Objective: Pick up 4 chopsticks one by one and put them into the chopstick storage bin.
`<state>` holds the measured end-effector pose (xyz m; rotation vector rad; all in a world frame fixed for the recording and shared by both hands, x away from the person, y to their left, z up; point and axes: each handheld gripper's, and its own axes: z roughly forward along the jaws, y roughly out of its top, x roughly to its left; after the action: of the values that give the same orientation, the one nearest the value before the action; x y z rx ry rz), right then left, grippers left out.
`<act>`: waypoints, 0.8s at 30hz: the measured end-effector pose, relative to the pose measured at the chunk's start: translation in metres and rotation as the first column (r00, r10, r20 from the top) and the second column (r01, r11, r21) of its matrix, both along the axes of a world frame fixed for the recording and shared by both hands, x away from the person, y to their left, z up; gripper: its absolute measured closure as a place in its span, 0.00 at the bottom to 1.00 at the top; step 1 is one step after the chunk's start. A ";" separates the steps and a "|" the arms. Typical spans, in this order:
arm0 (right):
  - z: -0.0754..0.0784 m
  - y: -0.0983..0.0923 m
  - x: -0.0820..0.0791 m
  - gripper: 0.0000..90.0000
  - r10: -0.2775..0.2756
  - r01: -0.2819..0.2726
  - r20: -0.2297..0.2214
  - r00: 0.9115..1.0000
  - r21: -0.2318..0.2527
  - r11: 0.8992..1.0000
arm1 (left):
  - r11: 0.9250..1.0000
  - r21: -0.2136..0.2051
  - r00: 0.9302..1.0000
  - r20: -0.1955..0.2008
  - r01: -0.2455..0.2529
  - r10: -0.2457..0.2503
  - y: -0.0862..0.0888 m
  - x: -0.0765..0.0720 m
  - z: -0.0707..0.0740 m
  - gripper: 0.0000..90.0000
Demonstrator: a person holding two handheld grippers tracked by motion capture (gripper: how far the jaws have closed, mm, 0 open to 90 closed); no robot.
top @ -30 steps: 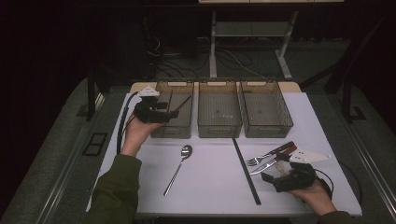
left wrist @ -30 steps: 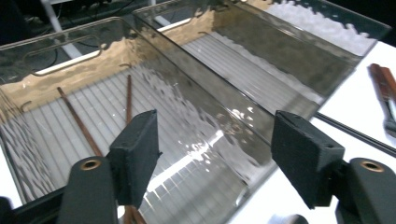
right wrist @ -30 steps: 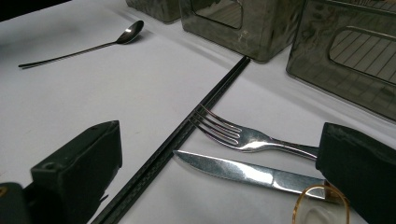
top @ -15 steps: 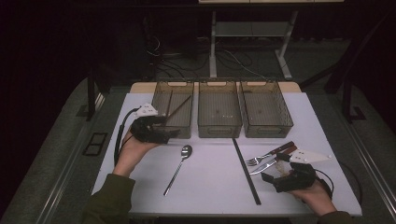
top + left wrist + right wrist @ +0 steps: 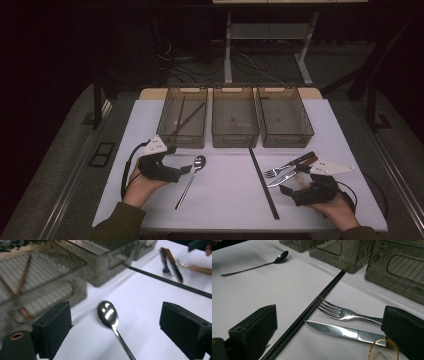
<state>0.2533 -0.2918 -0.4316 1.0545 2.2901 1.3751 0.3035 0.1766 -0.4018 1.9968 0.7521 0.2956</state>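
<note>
The left tongs sit low over the white worktop at about 8 o'clock in the high view, jaws spread wide after having just been opening — nothing is gripped. In the left gripper view the bowl of the long-handled spoon lies on the worktop between the two black pads, touching neither. In the high view the spoon lies just in front of the leftmost of three clear bins, which holds a pair of chopsticks.

The right tongs rest at about 4 o'clock, jaws also well apart and holding nothing. Between them in the right gripper view lie a fork and a table knife side by side — just beside a black strip running across the worktop.
</note>
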 end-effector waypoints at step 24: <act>0.008 0.005 0.004 0.01 0.001 -0.001 -0.045 0.999 0.005 1.000 | 0.998 0.011 0.997 -0.039 0.067 -0.067 -0.002 -0.032 -0.029 0.00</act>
<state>0.2571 -0.2864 -0.4237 1.0967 2.3209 1.3713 0.2719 0.1746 -0.4310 2.0402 0.7079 0.2231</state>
